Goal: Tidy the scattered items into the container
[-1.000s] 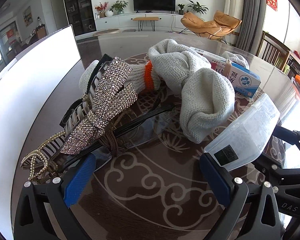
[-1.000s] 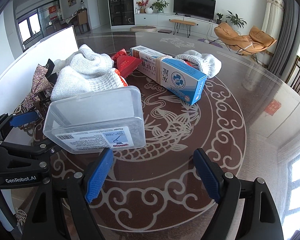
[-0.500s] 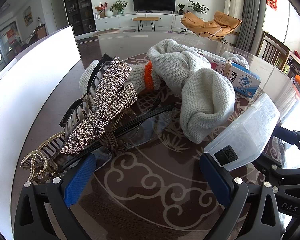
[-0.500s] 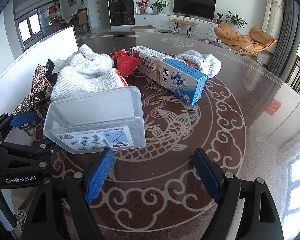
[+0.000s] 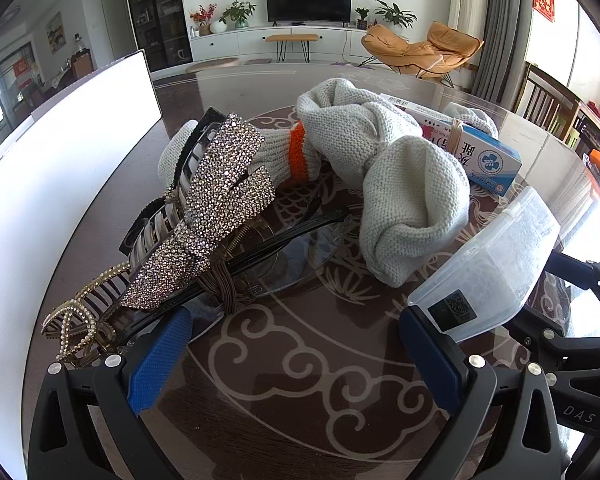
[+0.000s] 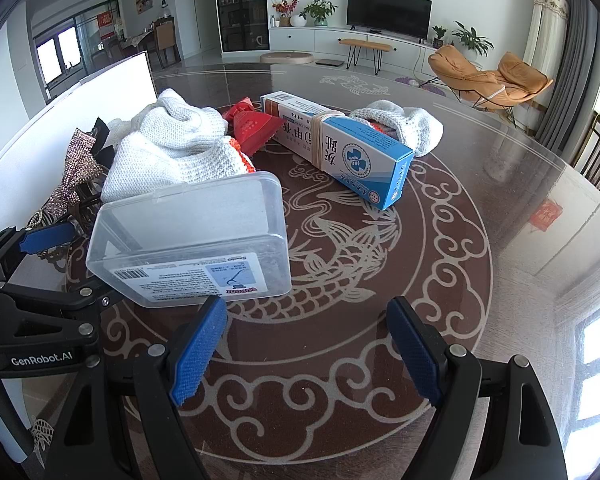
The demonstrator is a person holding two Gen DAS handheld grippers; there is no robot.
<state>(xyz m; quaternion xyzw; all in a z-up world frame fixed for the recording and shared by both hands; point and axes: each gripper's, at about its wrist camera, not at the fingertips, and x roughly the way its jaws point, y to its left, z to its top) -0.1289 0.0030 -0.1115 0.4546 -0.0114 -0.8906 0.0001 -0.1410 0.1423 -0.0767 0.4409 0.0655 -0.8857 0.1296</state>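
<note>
A clear plastic box (image 6: 196, 236) with a label lies on the round table, just beyond my right gripper's left finger; in the left wrist view the clear plastic box (image 5: 496, 264) sits by my right finger. Both grippers are open and hold nothing: left gripper (image 5: 296, 356), right gripper (image 6: 308, 344). Ahead of the left gripper lie a rhinestone hair clip (image 5: 216, 204), a pearl clip (image 5: 80, 320), dark-framed glasses (image 5: 288, 236) and knitted white gloves (image 5: 384, 168). A blue and white carton (image 6: 340, 148) bound with a rubber band, a red packet (image 6: 252, 124) and another glove (image 6: 400, 124) lie farther back.
A white board (image 5: 60, 184) stands along the table's left side. The table top (image 6: 440, 280) is glass over a brown dragon pattern. The left gripper's black body (image 6: 32, 320) sits at the left of the right wrist view. Chairs stand beyond the right table edge.
</note>
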